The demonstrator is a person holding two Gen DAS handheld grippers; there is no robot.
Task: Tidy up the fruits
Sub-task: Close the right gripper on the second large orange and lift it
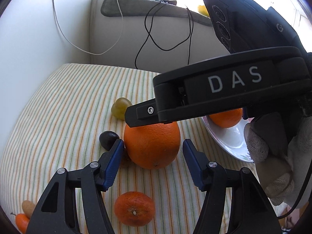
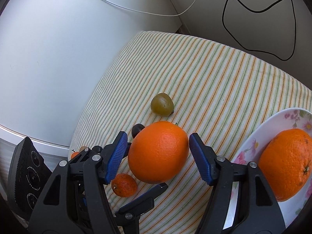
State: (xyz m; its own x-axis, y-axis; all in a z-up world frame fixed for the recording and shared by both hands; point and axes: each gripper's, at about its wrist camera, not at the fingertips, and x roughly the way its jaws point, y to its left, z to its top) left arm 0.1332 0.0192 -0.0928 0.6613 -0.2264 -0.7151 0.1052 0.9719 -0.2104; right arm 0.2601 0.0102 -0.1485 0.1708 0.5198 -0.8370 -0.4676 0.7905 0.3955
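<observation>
Fruits mostly loose on striped cloth: one orange already on plate; big orange between right gripper pads, untouched; mandarin, green fruit, dark fruit pending. Left gripper half open, empty.

Both wrist views look steeply down, at close range, along their own blue-padded fingers onto a striped cloth. They share the large orange, green fruit and plate.
</observation>
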